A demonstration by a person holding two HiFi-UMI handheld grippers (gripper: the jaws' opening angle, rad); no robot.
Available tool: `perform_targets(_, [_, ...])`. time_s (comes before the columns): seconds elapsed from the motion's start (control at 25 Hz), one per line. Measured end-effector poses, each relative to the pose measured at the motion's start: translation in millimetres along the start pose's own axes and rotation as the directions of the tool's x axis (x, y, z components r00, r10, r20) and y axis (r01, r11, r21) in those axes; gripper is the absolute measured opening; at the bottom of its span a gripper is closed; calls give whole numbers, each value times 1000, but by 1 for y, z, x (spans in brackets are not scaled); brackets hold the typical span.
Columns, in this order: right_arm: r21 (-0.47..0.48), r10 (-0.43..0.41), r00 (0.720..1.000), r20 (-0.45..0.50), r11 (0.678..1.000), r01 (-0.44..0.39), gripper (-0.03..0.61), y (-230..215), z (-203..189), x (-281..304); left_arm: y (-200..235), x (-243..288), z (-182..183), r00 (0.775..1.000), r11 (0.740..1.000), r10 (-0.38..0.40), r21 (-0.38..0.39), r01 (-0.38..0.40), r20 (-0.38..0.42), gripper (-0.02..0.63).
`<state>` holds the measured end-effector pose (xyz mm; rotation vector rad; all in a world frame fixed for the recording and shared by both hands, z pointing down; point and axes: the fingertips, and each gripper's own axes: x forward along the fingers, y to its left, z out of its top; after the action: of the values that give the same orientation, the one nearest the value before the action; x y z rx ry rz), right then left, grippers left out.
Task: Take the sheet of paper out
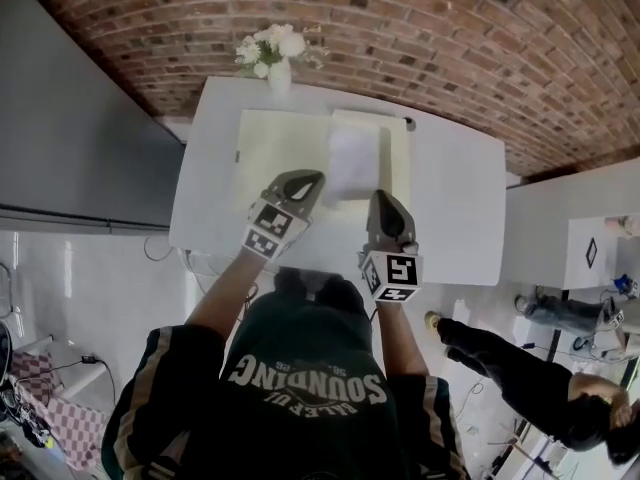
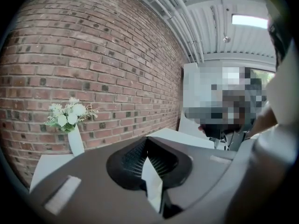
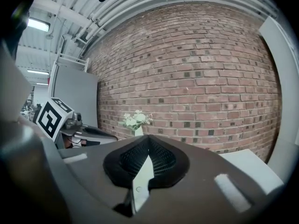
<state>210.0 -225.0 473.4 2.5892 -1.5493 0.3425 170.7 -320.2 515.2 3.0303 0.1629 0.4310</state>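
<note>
A white table (image 1: 455, 193) stands against a brick wall (image 1: 430, 38), with a white vase of white flowers (image 1: 277, 60) at its far edge. A pale cream folder (image 1: 278, 146) lies open on the table, and the sheet of paper (image 1: 352, 160) rests on its right half, white against the cream. The left gripper (image 1: 312, 179) reaches in at the sheet's near left corner; its 2 jaws are pressed together on a thin white edge, the sheet of paper (image 2: 153, 181). The right gripper (image 1: 379, 197) sits at the sheet's near right corner, jaws likewise closed, clamping a pale cream edge with a small ring mark, which looks like the folder (image 3: 140, 186).
</note>
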Motion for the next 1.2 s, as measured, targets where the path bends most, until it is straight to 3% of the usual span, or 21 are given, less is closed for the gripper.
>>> perform_targets(0.64, [14,0,1000,26,1000,-1,-14,-21,6,37,25,30,-6,1000,1000,8,0,-8,-15,11])
perform_targets(1.2, [21,2,1000,13,1000,-2,-14,-40,2,37,18,48,-2,1000,1000,2,-5,-2,-27,11])
